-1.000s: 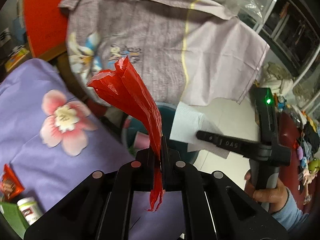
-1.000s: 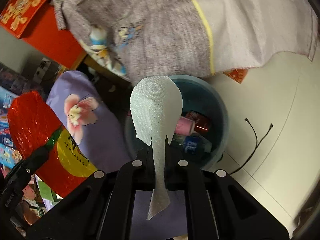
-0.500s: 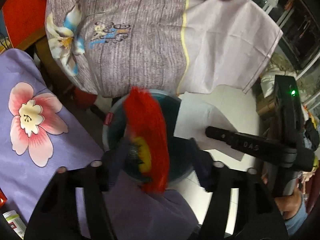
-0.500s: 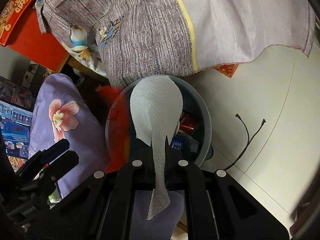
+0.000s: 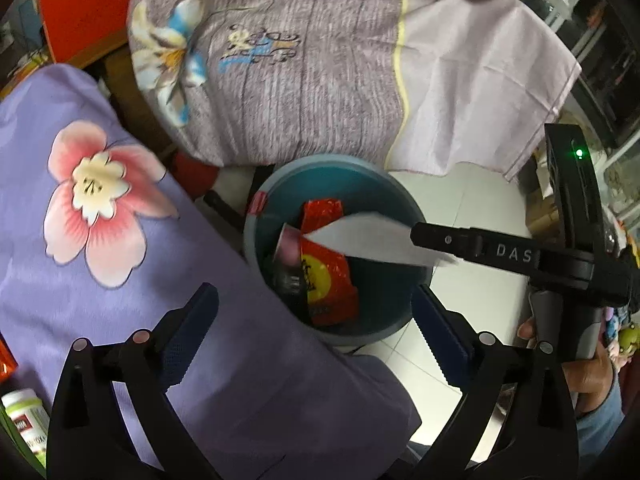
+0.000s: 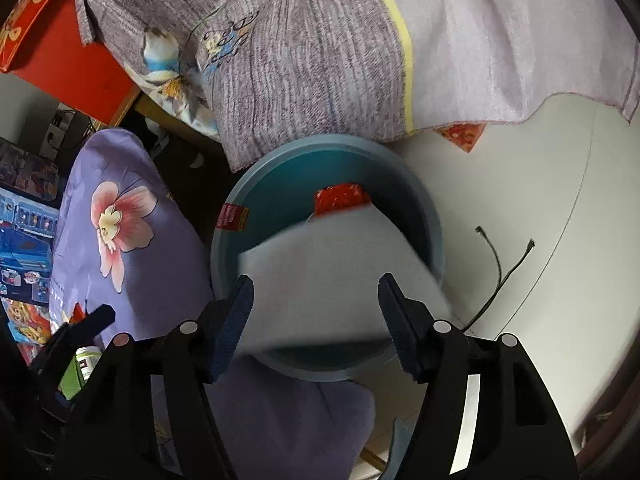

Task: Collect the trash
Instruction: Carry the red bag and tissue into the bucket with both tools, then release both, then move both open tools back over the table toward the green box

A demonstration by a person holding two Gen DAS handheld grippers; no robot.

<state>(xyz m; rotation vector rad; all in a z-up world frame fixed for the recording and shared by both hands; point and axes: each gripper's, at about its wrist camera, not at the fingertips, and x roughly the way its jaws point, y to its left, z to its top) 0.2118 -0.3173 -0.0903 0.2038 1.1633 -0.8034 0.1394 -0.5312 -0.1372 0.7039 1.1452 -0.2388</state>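
Left wrist view: my left gripper (image 5: 316, 308) has its fingers spread wide above the blue bin (image 5: 256, 248), holding nothing; the red wrapper (image 5: 326, 280) lies inside it. My right gripper (image 6: 316, 304) is also spread apart, and the white tissue (image 6: 336, 276) hangs blurred between its fingers over the bin's mouth, apparently loose

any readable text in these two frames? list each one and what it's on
"DAS" – on the right gripper, along its arm.
Red wrapper in the bin: dark print on its yellow circle, too blurred to read.
Red box: large yellow characters, cut off, unreadable.
White jar: red label, too small to read.
Red sticker on the bin rim: unreadable.
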